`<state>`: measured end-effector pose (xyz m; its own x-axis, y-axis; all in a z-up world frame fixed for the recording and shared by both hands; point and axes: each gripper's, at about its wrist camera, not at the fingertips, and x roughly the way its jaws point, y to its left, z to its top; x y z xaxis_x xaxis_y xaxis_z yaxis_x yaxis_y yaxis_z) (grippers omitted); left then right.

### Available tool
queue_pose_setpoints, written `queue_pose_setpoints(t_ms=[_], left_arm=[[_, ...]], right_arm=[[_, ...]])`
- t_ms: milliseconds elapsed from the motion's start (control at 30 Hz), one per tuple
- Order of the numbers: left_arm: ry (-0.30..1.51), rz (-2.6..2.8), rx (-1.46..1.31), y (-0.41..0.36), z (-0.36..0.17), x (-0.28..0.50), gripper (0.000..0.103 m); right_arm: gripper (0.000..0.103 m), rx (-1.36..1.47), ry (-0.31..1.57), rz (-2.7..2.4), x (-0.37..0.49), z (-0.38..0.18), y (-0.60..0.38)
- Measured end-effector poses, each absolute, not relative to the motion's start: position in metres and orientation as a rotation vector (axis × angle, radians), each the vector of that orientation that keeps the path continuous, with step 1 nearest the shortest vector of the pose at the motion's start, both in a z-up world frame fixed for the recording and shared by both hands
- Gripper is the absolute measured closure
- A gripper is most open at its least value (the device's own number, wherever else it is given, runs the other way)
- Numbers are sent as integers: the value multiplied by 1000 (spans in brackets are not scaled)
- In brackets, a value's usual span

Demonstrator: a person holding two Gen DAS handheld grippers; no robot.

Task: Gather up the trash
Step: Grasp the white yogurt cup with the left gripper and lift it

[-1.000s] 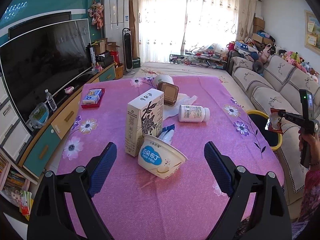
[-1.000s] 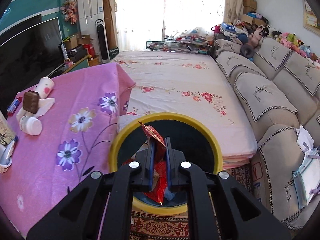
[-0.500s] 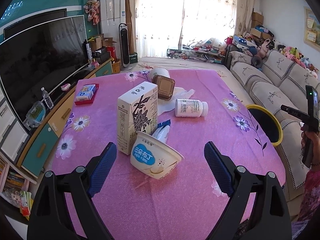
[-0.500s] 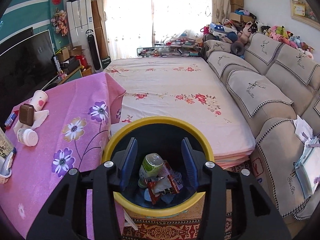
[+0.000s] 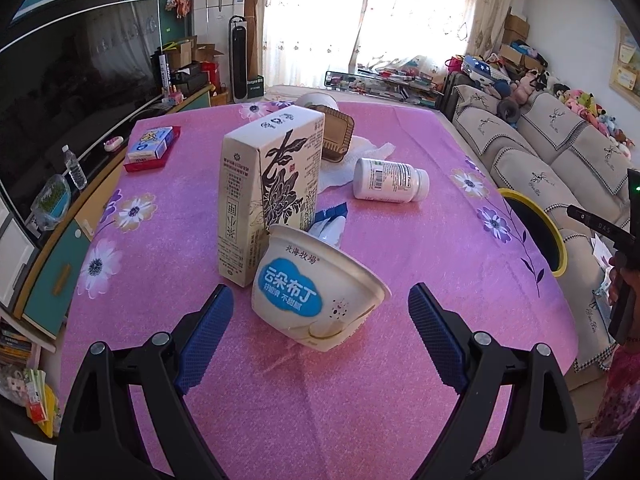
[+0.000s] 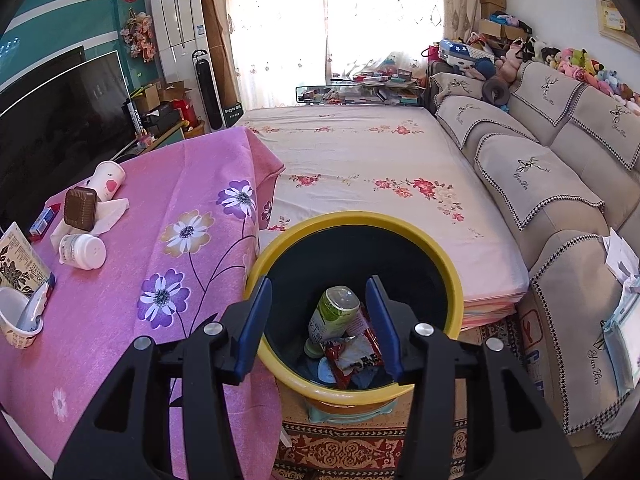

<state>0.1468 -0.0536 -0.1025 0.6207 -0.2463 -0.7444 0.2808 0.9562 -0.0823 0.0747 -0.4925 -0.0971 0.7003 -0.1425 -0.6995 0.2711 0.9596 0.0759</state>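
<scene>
A white pudding cup (image 5: pixel 304 284) lies tipped on the pink tablecloth (image 5: pixel 420 280), just ahead of my left gripper (image 5: pixel 320 298), which is open wide around it without touching. Behind the cup stand a tall tea box (image 5: pixel 272 188) and a blue wrapper (image 5: pixel 330 222); farther back lie a white pill bottle (image 5: pixel 390 180) and a brown tray (image 5: pixel 338 138). My right gripper (image 6: pixel 319 284) hangs open and empty over the yellow-rimmed bin (image 6: pixel 360 220). In the bin lie a red snack wrapper (image 6: pixel 356 356) and a green bottle (image 6: pixel 334 312).
The bin (image 5: pixel 554 232) stands off the table's right edge, beside the beige sofa (image 6: pixel 540 184). A flowered sheet (image 6: pixel 360 160) covers the low platform beyond. A red-and-blue box (image 5: pixel 152 148) sits at the table's far left, a television (image 5: pixel 72 72) past it. A paper cup (image 6: pixel 108 180) lies near the far edge.
My right gripper has opened and the red wrapper has dropped into the bin. My left gripper has come down and closer to the pudding cup, still open.
</scene>
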Motion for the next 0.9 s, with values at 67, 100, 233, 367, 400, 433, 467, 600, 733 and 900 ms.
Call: queue_pose_setpoints(t_ms=[67, 100, 233, 367, 400, 433, 467, 600, 733, 900], left_arm=[[859, -302, 50, -55, -109, 151, 15], [861, -304, 53, -56, -112, 154, 15], [867, -313, 68, -58, -122, 163, 15], [873, -351, 72, -61, -127, 170, 15], [873, -362, 78, -63, -128, 171, 15], [871, -372, 83, -63, -129, 171, 15], [870, -382, 87, -63, -130, 172, 15], [852, -407, 116, -67, -131, 174, 15], [835, -414, 144, -70, -132, 172, 15], [815, -432, 188, -76, -134, 168, 15]], right_arm=[[56, 177, 766, -225, 77, -98, -491], [56, 176, 768, -222, 78, -98, -490], [56, 174, 778, -214, 81, -100, -489], [56, 175, 787, -207, 84, -102, -488], [56, 175, 790, -206, 85, -103, -488], [56, 175, 792, -204, 85, -103, -488], [56, 174, 794, -203, 86, -103, -488], [56, 172, 803, -198, 88, -105, -486], [56, 171, 809, -191, 91, -106, -484], [55, 167, 814, -176, 93, -108, -481]])
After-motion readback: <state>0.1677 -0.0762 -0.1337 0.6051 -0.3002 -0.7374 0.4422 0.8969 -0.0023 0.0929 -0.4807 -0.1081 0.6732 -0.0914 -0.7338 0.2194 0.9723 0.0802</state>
